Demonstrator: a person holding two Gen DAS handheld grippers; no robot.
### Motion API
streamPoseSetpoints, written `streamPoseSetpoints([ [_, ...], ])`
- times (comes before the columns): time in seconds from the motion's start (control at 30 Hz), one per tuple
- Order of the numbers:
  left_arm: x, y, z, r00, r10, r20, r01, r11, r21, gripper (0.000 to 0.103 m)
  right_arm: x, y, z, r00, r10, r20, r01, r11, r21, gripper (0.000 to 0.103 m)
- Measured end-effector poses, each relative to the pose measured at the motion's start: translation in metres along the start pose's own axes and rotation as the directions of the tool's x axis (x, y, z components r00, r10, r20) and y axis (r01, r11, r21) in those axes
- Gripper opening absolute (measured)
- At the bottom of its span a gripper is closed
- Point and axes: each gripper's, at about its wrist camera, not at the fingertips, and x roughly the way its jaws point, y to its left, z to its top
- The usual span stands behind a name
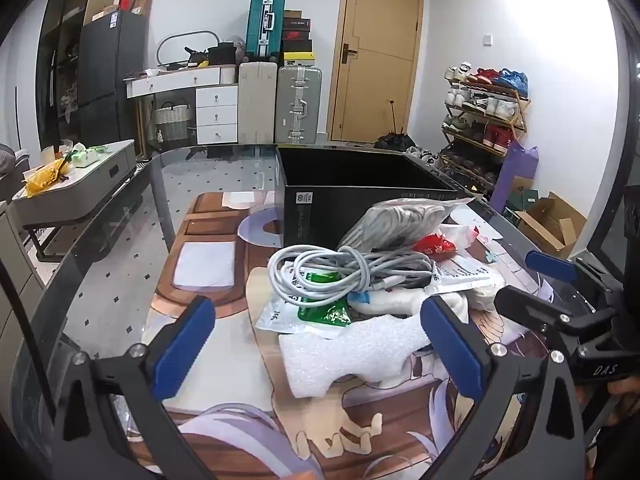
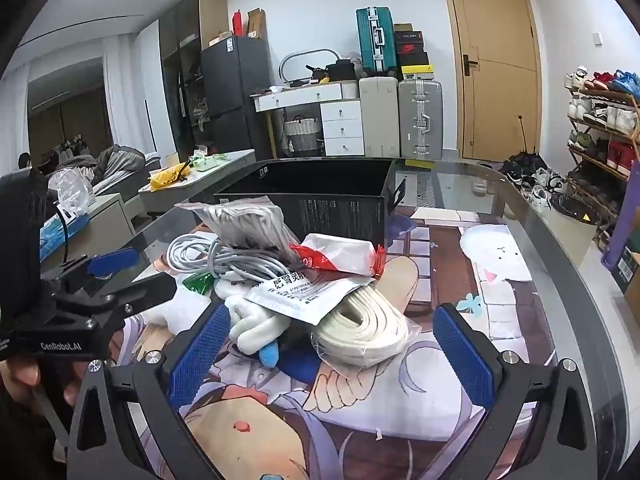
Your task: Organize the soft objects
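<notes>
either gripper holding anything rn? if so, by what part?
Nothing is held. The left gripper and right gripper both stand wide open, short of the pile: foam sheet and strap roll lie untouched between the fingers.

Box (image 1: 352,208): I noted black walls with small white print.
Cable (image 1: 340,276): pale grey coil.
Foam sheet (image 1: 352,352): white, I logged it as pebbled.
Strap roll (image 2: 360,328): cream.
Sachet (image 1: 324,308): green on white.
Packet (image 2: 320,260): red and white.
Gripper pads (image 2: 464,356): I saw blue, dimpled texture on black fingers.
Table mat (image 1: 208,224): brown, lilac and peach cartoon print.
</notes>
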Motion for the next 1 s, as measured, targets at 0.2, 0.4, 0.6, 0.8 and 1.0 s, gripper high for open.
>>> streamPoseSetpoints([
  [0.2,-0.0006,0.0005,-0.0002,1.000,0.003,0.007,-0.003,1.000,-0.005,0.103,0.0006,0.0011,-0.0009,1.000,-0.004,-0.014,0.004,1.000,0.004,0.103],
  [0.4,-0.0008,-0.0003,-0.0004,1.000,0.006,0.005,-0.006,1.000,-0.002,0.103,0.0052,0.0036,-0.0036,1.000,-0.009,-0.022,0.009,1.000,0.001,0.103],
  [0.6,0.0013,0.0027,0.0014,1.000,0.009,0.001,-0.009,1.000,-0.004,0.103,0.0061,-0.0031,-0.0020,0.999,0.001,-0.035,0.000,1.000,0.013,0.103],
  [0.8,0.0008,0.0030,0.0004,1.000,0.011,0.000,-0.011,1.000,-0.004,0.103,0.0062,-0.0041,-0.0015,0.999,-0.002,-0.038,0.003,1.000,0.014,0.103],
  [1.0,0.0007,0.0036,0.0000,1.000,0.011,0.000,-0.011,1.000,-0.003,0.103,0.0065,-0.0047,-0.0016,0.999,0.000,-0.041,0.001,1.000,0.013,0.103],
])
